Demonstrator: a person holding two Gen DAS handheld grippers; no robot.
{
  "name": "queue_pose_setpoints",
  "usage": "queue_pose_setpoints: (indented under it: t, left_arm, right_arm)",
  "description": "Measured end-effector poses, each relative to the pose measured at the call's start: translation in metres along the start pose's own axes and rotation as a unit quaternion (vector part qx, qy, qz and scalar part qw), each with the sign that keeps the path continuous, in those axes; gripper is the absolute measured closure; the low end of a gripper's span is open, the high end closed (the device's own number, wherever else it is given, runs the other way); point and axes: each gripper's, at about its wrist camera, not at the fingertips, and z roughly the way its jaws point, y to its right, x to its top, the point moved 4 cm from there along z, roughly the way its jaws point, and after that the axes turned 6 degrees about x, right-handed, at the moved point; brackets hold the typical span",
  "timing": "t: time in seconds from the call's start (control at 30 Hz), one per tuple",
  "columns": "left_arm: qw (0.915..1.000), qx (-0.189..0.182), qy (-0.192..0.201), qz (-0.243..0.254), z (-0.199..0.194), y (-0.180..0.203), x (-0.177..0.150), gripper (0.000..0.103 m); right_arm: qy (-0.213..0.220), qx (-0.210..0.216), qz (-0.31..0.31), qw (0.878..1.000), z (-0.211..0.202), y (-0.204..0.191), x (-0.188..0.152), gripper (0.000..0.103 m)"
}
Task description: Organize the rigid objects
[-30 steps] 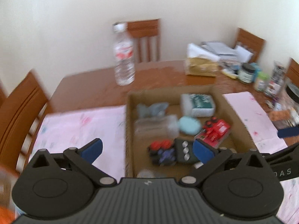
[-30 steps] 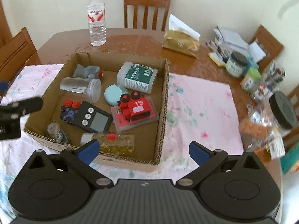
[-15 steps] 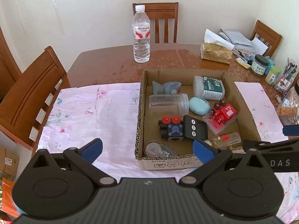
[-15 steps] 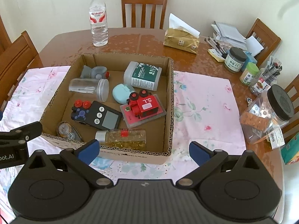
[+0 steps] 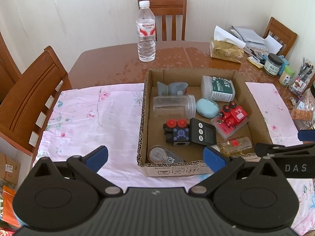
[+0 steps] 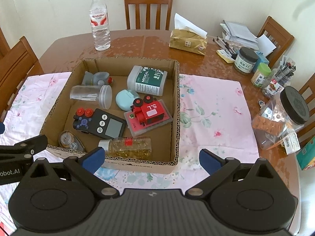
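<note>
Box [image 6: 118, 163] of cardboard sits mid-table on a pink floral cloth [image 6: 214, 106], w/ the rigid bits all inside it. Clock positions are per the right wrist view, box centre as hub: white medical tub [image 6: 146, 80] at 1, grey toy [image 6: 96, 78] at 11, clear jar [image 6: 91, 95] on its side at 10, pale blue case [image 6: 126, 99] near centre, red train [image 6: 148, 111] on a pink card case at 3, black timer [image 6: 107, 125] and dark toy w/ red knobs [image 6: 82, 120] at 7–8, tape dispenser [image 6: 69, 141] at 7 by the near wall, bottle of yellow capsules [image 6: 130, 145] lying at 6. Most lie flat or on their sides, prob. so nothing rolls or tips.

Left gripper [image 5: 155, 156] is spread wide, nothing between its pads, held back at the box's near-left corner. Right gripper [image 6: 150, 157] also spread wide and empty, over the near wall at 6.

All in one box fits either sorted-and-done or a mixed lot waiting to be pulled out; can't tell which. Water bottle [image 6: 99, 19] and tissue pack [image 6: 188, 41] stand outside, at 11 and 1 beyond the box.
</note>
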Motion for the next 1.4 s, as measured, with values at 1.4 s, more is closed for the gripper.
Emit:
queue_pose_setpoints:
  t: [1.4]
  left_arm:
    - [0.9998, 0.008, -0.015, -0.007, -0.004, -0.0003, -0.0031, 0.001]
  right_arm:
    - [0.003, -0.003, 0.011, 1.0, -0.0052, -0.0014, -0.0016, 0.0]
